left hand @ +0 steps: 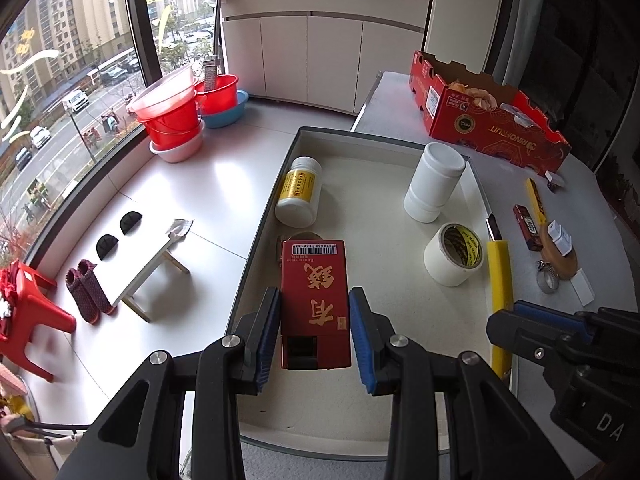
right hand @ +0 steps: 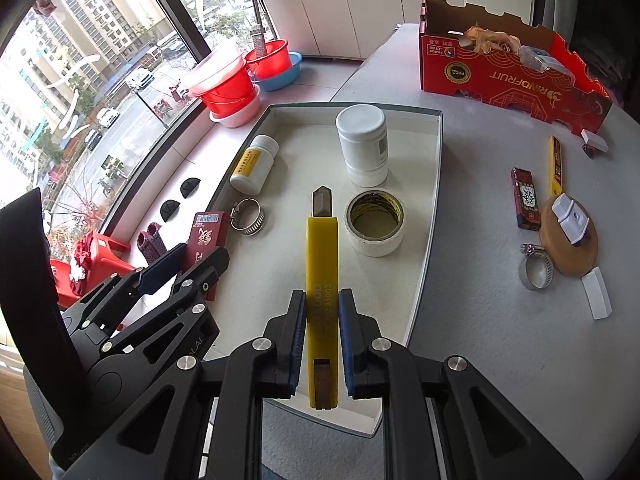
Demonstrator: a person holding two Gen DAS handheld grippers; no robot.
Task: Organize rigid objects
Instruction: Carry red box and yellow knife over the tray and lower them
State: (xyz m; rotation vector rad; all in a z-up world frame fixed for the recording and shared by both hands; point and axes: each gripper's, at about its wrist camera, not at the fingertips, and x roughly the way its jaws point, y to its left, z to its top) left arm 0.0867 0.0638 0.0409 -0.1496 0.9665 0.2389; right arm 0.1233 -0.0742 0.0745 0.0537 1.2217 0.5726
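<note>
Glossy yellow plastic knife

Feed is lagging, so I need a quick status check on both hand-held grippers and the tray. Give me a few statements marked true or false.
1. The left hand-held gripper holds a red box. True.
2. The right hand-held gripper holds a roll of tape. False: it grips a yellow utility knife; the tape roll sits in the tray.
3. The white jar stands upright in the tray. True.
4. The yellow-labelled bottle stands upright. False: it lies on its side.
</note>
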